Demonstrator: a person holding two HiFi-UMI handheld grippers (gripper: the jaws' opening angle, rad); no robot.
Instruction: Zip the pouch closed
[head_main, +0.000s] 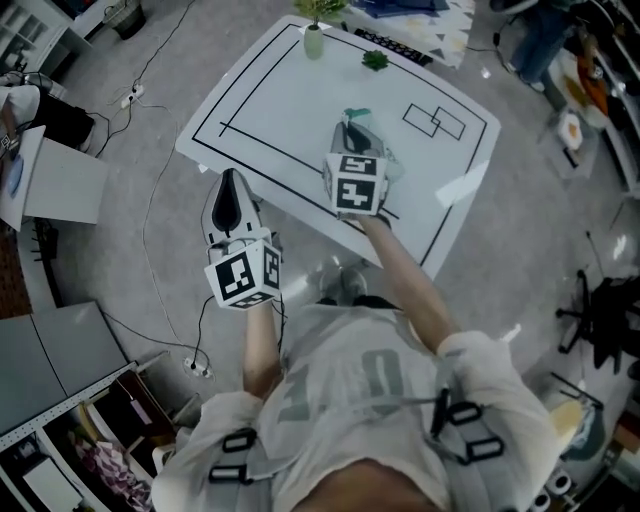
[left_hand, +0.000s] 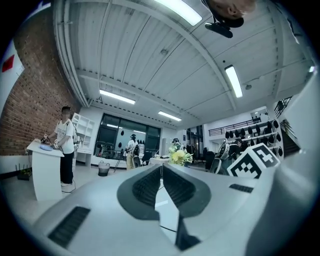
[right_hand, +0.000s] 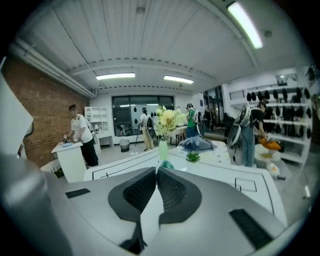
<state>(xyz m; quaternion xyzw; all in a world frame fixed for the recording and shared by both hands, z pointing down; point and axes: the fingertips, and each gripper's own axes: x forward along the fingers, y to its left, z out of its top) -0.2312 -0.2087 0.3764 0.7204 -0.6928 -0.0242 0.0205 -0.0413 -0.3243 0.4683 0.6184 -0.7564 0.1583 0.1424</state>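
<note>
The pouch, as far as I can tell, is lying on the white tabletop, showing just a teal edge beyond the right gripper, which is hiding the rest. I'm guessing it's light, soft and floppy, needing one pinch on the fabric by the zip end and another on the little pull tab. Both grippers are hovering with fingers pressed together on nothing, the left gripper off the tabletop's near edge

Lying bare across the wide left half of the counter, leaving room to sweep in from the near edge. Crowding the far edge: a vase and, near it, a small green plant. Sitting mid-counter just past the tip of the right claw, a teal pouch, blocking the straight way toward the far edge.
</note>
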